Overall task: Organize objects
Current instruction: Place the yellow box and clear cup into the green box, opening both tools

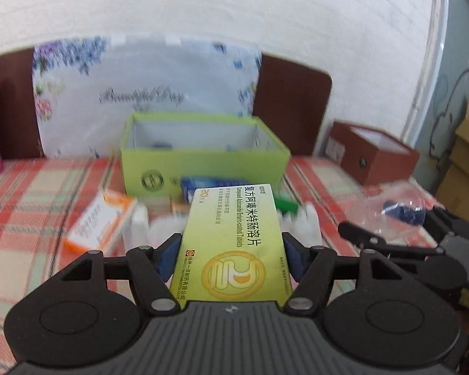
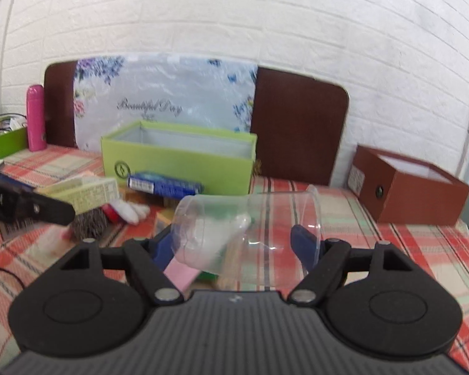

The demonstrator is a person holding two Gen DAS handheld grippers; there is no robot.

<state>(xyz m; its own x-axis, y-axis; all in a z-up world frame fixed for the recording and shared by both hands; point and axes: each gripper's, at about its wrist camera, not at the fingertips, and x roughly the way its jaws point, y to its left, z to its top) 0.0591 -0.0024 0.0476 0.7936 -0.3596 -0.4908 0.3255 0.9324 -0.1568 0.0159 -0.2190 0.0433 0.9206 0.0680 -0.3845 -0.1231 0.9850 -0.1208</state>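
My left gripper (image 1: pixel 231 254) is clenched on a yellow-green tablet carton (image 1: pixel 233 237), its blue pads pressed against both long sides, low in the middle of the left wrist view. My right gripper (image 2: pixel 237 247) grasps a clear plastic cup (image 2: pixel 250 234) lying sideways between the pads, at the centre of the right wrist view.

The cup looks thin and slick; I judge a squeeze could buckle it or let it pop free, and the left pad's contact is hard to read through the plastic. The carton sticks far forward of my pads, so it could pivot or catch the rim of the green box (image 1: pixel 203 162) above it.

That open green box sits mid-frame on the plaid tablecloth (image 1: pixel 31 193); something bluish shows at its bottom, too blurred to name. The brown box (image 2: pixel 412 187) at right shows only a pale interior, its floor hidden. A blue carton (image 2: pixel 164 186) lies outside, just before the green box
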